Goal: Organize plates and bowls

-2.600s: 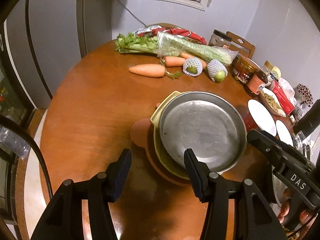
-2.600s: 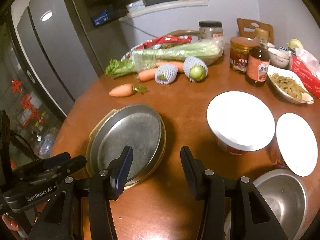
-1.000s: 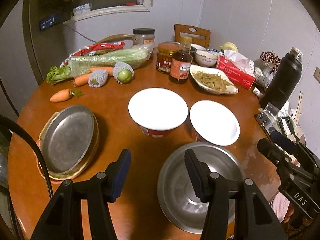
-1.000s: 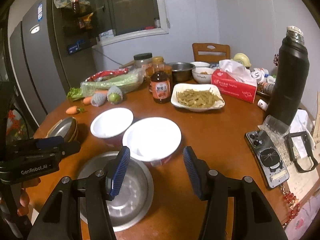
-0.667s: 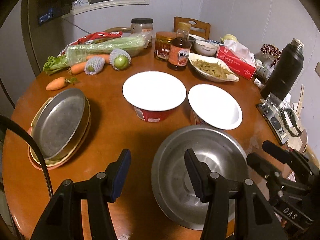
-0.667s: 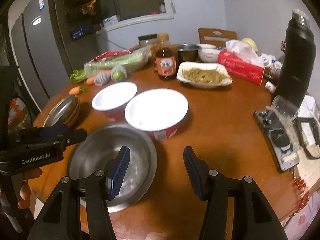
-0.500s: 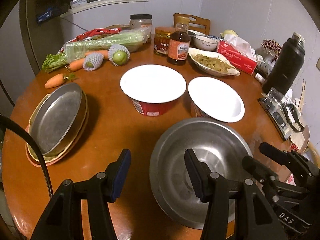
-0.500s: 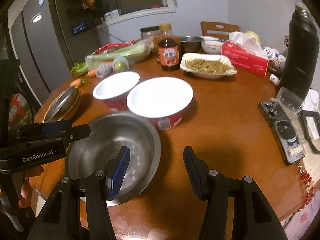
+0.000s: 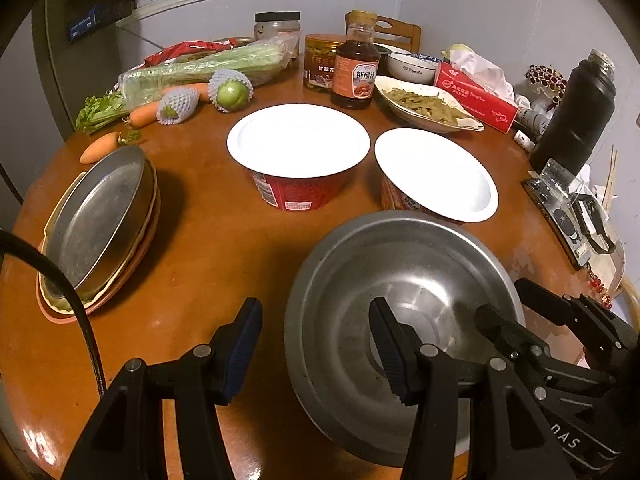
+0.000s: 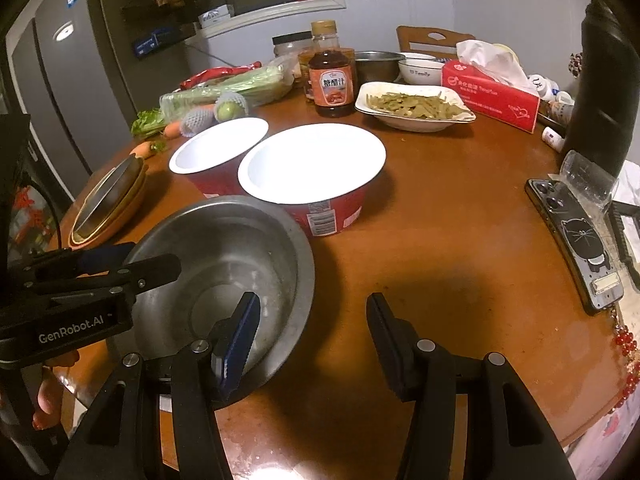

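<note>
A steel bowl [image 9: 400, 304] sits at the near edge of the round wooden table; it also shows in the right wrist view [image 10: 228, 264]. My left gripper [image 9: 316, 344] is open, straddling the bowl's left rim, one finger inside, one outside. My right gripper [image 10: 312, 332] is open, straddling the bowl's right rim the same way. Two red paper bowls with white insides stand behind it [image 9: 298, 148] [image 9: 434, 172]. A stack of plates topped by a steel plate [image 9: 96, 220] lies at the left.
At the back are a sauce bottle [image 9: 356, 68], a dish of green beans [image 9: 424, 104], carrots, celery and netted fruit [image 9: 230, 90]. A red tissue box [image 10: 492, 96], a black thermos [image 9: 576, 112] and a phone [image 10: 576, 236] are at the right.
Both grippers have swung from the plate stack to the steel bowl and closed in on it. Each now has one finger inside the bowl's rim.
</note>
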Available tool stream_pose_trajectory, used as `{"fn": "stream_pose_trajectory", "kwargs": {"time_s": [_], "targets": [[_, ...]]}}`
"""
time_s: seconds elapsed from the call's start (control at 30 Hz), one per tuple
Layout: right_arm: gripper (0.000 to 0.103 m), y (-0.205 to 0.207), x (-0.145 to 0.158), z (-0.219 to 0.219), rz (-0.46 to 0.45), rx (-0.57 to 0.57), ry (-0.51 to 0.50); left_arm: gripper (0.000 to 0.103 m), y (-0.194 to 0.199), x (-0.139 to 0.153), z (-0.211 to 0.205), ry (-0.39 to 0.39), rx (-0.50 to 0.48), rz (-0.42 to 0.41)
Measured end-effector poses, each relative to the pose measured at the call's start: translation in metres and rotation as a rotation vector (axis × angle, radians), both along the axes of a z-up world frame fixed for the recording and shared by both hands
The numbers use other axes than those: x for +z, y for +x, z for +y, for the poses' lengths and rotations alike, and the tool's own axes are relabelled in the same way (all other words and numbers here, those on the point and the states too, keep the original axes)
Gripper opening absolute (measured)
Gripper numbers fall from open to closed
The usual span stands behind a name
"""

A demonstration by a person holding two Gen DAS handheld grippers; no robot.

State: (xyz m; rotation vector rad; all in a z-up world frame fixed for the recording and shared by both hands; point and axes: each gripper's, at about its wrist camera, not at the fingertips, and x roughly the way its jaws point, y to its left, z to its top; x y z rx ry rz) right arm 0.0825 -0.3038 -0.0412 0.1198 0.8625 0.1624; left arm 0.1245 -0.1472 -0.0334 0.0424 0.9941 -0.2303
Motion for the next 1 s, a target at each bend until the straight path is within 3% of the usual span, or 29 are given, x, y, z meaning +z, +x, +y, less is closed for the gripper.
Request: {"fn": "stream_pose_trajectory", "kwargs": {"time_s": [0.13, 0.23, 0.37, 0.5, 0.67, 1.0], "targets": [[0.056, 0.001, 0.000, 0.005, -0.003, 0.019, 0.006, 0.055, 0.002, -0.002, 0.000, -0.029, -0.011, 0.011], [0.047, 0.001, -0.001, 0.010, -0.006, 0.042, 0.001, 0.053, 0.004, -0.005, -0.001, -0.064, -0.024, 0.024], [0.039, 0.001, -0.001, 0.020, -0.017, 0.074, -0.039, 0.050, 0.003, -0.008, -0.006, -0.041, -0.027, 0.013], [0.038, 0.000, 0.000, 0.027, -0.031, 0.078, -0.084, 0.049, 0.000, -0.009, -0.004, -0.040, -0.021, 0.009], [0.038, 0.003, 0.001, 0.030, -0.009, 0.102, -0.038, 0.049, -0.003, -0.005, 0.007, -0.045, -0.006, 0.008], [0.039, -0.002, 0.024, 0.059, -0.056, 0.177, -0.028, 0.049, -0.018, 0.011, 0.044, -0.053, 0.050, -0.019]]}}
